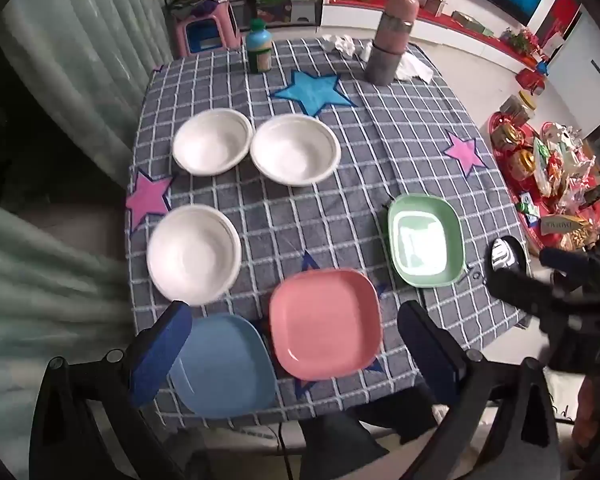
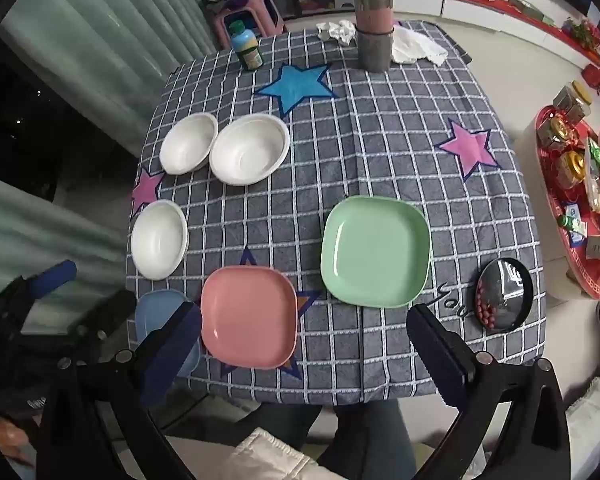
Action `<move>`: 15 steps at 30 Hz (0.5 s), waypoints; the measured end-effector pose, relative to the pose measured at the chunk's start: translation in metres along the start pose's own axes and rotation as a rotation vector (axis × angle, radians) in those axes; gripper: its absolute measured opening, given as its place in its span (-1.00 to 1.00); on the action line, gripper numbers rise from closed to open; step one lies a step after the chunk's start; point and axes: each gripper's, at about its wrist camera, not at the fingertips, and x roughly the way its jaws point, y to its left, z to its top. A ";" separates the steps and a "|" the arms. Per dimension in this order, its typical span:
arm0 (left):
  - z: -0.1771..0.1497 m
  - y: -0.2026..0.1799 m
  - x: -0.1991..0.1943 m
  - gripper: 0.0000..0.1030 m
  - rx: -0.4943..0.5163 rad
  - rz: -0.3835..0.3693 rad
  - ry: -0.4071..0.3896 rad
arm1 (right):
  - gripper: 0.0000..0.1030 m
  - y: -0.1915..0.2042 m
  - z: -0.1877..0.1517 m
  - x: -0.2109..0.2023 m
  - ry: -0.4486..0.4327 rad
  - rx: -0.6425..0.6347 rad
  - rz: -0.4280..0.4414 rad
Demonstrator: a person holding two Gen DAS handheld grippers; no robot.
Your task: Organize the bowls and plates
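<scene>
Nothing is stacked yet: on the desk [image 2: 380,128] three white bowls [image 1: 212,142] lie separately at the left, while the blue plate [image 1: 224,368], pink plate [image 1: 326,322] and green plate [image 2: 376,250] sit apart along the near edge. Both the left tool [image 1: 288,344] and the right tool [image 2: 306,352] hang above that edge, jaws spread wide and empty. The task looks barely begun. The next move probably calls for lowering one tool onto a plate rim, pinching it, and carrying it onto a neighbour.

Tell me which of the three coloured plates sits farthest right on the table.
The green plate; the pink plate and blue plate lie left of it.
</scene>
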 end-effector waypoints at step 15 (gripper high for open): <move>-0.004 0.032 -0.004 0.99 0.020 0.035 -0.006 | 1.00 0.033 -0.005 0.019 0.030 0.028 0.030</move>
